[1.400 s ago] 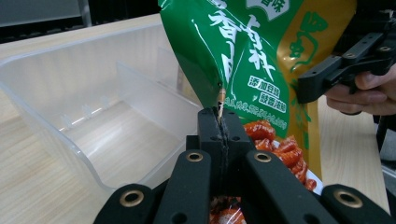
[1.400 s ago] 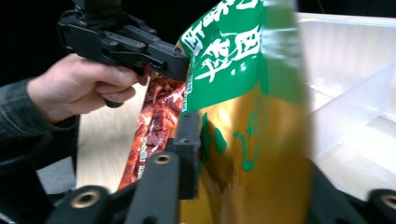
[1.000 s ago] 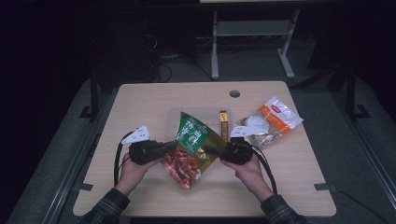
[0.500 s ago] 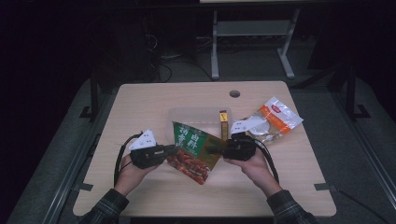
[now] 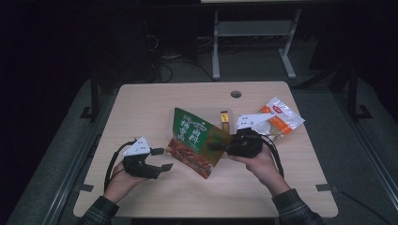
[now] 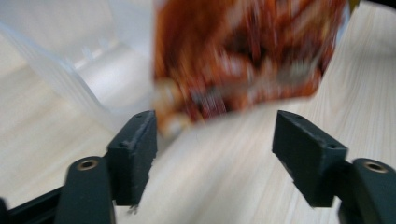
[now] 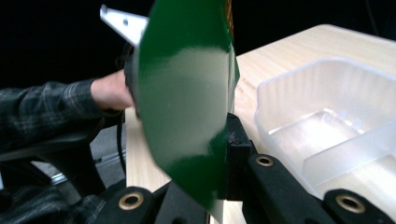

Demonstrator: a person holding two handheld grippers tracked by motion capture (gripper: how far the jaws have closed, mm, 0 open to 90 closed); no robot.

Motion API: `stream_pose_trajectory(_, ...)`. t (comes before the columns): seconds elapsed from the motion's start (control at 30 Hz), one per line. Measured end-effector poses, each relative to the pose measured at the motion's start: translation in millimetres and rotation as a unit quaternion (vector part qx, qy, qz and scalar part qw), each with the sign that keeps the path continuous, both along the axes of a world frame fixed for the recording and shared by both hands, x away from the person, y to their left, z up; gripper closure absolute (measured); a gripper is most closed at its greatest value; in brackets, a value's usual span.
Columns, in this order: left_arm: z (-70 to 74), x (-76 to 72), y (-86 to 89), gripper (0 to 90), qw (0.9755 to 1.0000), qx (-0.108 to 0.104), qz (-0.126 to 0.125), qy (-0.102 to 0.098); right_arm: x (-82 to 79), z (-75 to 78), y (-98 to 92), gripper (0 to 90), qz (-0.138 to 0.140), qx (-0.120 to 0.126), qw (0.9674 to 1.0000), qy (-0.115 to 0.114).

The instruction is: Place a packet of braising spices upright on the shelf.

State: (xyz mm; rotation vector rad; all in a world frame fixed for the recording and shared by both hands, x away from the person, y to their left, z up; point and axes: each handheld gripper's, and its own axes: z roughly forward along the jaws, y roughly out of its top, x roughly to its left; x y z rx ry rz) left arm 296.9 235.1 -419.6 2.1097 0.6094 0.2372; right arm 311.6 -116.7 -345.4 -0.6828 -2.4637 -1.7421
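Gripping the green snack bag by its right edge, the right gripper has its jaws clamped on the film and holds it tilted above the wooden table. The left gripper stands with jaws wide apart, holding nothing, just left of the bag's lower end. A clear plastic tray appears in the right gripper view; contents cannot be told. An orange-and-white packet lies at the table's far right.

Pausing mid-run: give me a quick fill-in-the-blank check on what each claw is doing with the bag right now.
1. The green snack bag is clamped by the ____ claw.
2. The left claw has its jaws ____.
3. Beside the bag, in the right gripper view, sits a clear plastic ____.

Missing words: right; open; tray
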Motion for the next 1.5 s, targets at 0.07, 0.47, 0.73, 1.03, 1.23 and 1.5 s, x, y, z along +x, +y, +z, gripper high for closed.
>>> stream_pose_trajectory(0.07,-4.3,-1.7,-0.1,24.3,1.0,0.004,0.006,0.003,1.2,5.1,-0.1,90.0,-0.007,0.002,1.0,-0.006)
stream_pose_trajectory(0.47,-13.0,-7.2,9.9,13.3,0.9992,0.028,0.024,0.015,23.5,35.0,-2.0,90.0,-0.07,0.0,0.9973,-0.022)
stream_pose_trajectory(0.73,-17.7,-6.7,7.1,13.1,0.999,0.039,0.017,0.014,48.9,44.1,14.9,90.0,-0.124,-0.001,0.9919,-0.024)
stream_pose_trajectory(1.03,-18.9,-6.6,7.0,13.1,0.999,0.04,0.014,0.015,61.7,40.3,32.0,90.0,-0.16,-0.009,0.9869,-0.018)
stream_pose_trajectory(1.23,-19.8,-6.5,6.2,13.1,0.9989,0.044,0.01,0.015,69.1,33.0,37.8,90.0,-0.171,-0.012,0.9852,-0.014)
stream_pose_trajectory(1.5,-20.9,-6.6,4.9,13.3,0.9987,0.046,0.004,0.02,73.1,17.3,44.9,90.0,-0.174,-0.027,0.9843,-0.01)
